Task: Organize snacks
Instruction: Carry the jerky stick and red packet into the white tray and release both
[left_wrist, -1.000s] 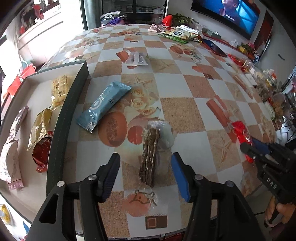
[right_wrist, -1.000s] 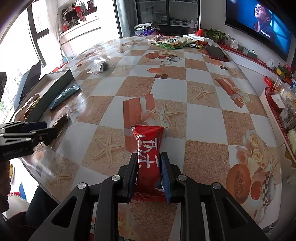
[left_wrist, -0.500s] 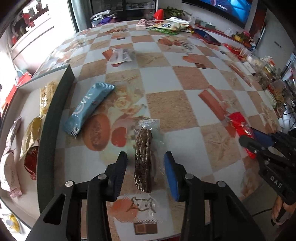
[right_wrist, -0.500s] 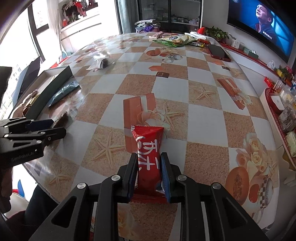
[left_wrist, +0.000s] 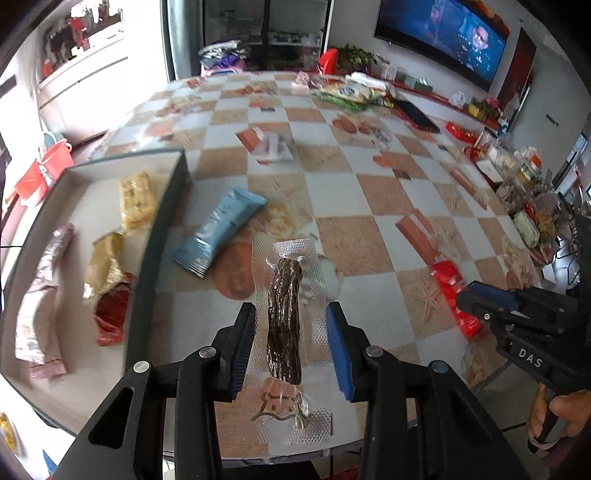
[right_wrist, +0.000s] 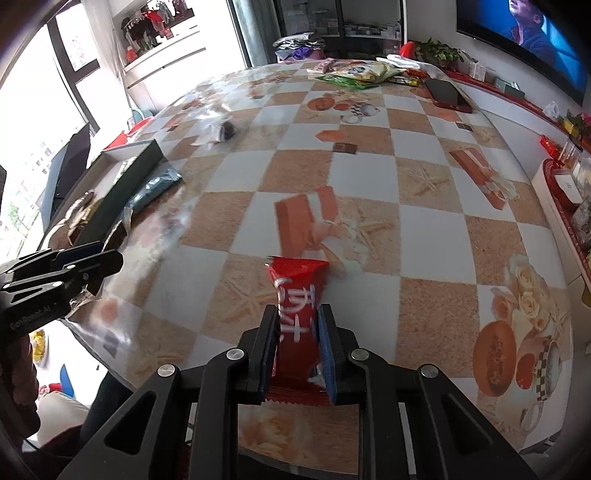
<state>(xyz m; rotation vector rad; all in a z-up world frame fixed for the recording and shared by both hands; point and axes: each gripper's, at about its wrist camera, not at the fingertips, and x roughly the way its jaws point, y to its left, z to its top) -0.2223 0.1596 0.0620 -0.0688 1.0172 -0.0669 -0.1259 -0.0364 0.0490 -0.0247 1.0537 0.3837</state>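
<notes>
Off table (left_wrist: 369, 192): left claw (left_wrist: 291, 343) has lifted jerky packet (left_wrist: 286, 317).

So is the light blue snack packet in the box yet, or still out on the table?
Out. The light blue packet lies flat on the checkered table, just beside the box's dark wall, outside it.

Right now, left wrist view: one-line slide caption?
Left gripper closes on a clear-wrapped dark snack stick, beside the snack tray.
</notes>
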